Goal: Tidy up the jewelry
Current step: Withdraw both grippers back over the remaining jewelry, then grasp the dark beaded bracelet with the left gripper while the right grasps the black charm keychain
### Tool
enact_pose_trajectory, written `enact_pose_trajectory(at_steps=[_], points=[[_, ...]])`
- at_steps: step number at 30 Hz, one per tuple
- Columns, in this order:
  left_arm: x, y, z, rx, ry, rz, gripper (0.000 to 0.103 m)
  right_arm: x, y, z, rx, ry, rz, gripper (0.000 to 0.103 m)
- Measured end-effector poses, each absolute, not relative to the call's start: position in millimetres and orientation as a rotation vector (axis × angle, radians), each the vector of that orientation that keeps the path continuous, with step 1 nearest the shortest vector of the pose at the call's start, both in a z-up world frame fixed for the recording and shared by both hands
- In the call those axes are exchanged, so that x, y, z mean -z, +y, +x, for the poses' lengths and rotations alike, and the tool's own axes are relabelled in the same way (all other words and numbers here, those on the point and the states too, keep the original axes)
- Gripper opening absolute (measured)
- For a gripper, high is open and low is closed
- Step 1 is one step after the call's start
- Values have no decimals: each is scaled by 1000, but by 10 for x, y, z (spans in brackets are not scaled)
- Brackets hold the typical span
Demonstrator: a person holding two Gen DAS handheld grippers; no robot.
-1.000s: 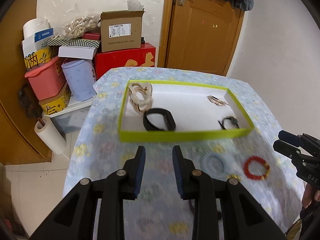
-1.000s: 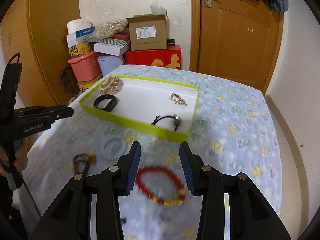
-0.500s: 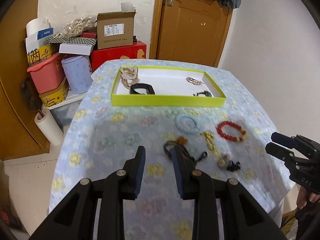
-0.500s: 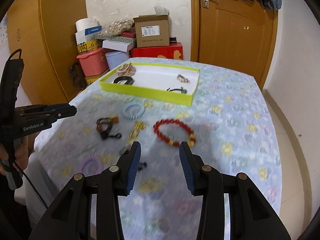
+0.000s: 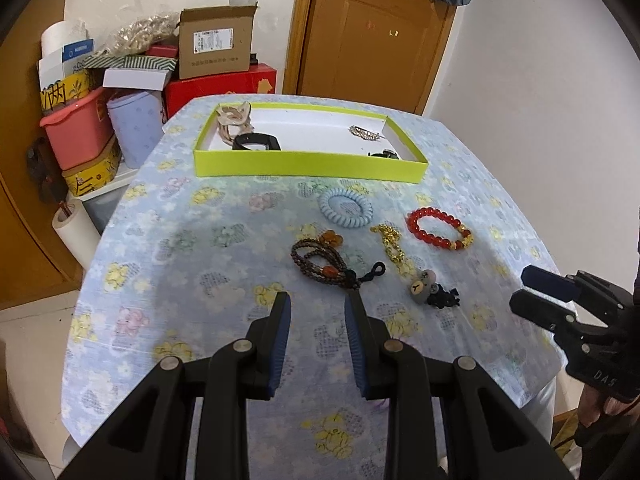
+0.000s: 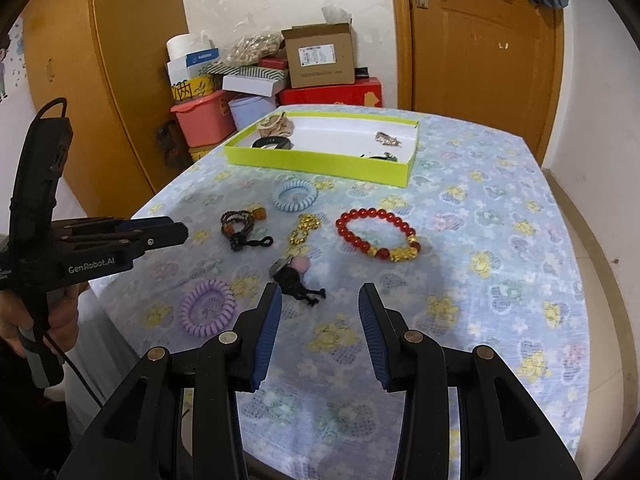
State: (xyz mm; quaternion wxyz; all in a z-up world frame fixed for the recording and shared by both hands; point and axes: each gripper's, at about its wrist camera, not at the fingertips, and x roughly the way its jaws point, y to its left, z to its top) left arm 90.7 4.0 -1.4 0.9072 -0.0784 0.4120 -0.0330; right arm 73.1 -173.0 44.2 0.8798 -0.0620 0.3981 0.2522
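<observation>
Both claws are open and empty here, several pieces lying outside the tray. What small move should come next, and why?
Probably lower the right claw onto the bear charm. It lies on the cloth just ahead of the open jaws, nearer than the red bracelet, and the green tray has bare floor left.

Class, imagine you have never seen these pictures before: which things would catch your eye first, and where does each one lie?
The lime-green tray at the far end of the flowered tablecloth stands out first. Next comes the red bead bracelet, lying on the cloth nearer the camera, right of the gold chain. The open right gripper hangs above the near edge.
</observation>
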Motion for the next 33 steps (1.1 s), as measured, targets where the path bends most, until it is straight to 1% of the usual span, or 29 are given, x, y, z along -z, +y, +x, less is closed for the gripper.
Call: enact_pose_trajectory(at_steps=[7, 11, 20, 23, 24, 25, 29, 30, 33], points=[[90, 83, 978, 66, 867, -186, 29, -320, -1607, 820, -561, 855, -143, 41], [104, 118, 1008, 65, 867, -196, 35, -228, -1511, 909, -579, 870, -160, 41], [123, 212, 1091, 61, 870, -231, 37, -17, -1259, 1082, -624, 906, -196, 41], [156, 208, 1135, 69, 882, -246, 41, 4, -1216, 1084, -623, 896, -219, 41], [169, 202, 1154, 73, 887, -252, 42, 7, -1214, 1080, -619, 895, -222, 33], [182, 191, 1171, 76, 890, -255, 42, 6, -1222, 1077, -613, 891, -225, 31], [214, 113, 1258, 93, 900, -263, 45, -3, -1289, 1102, -598, 893, -206, 29], [218, 94, 1277, 97, 902, -264, 45, -3, -1308, 1100, -595, 897, -203, 19], [241, 39, 1342, 97, 910, -266, 45, -10, -1393, 1097, -583, 901, -187, 19]])
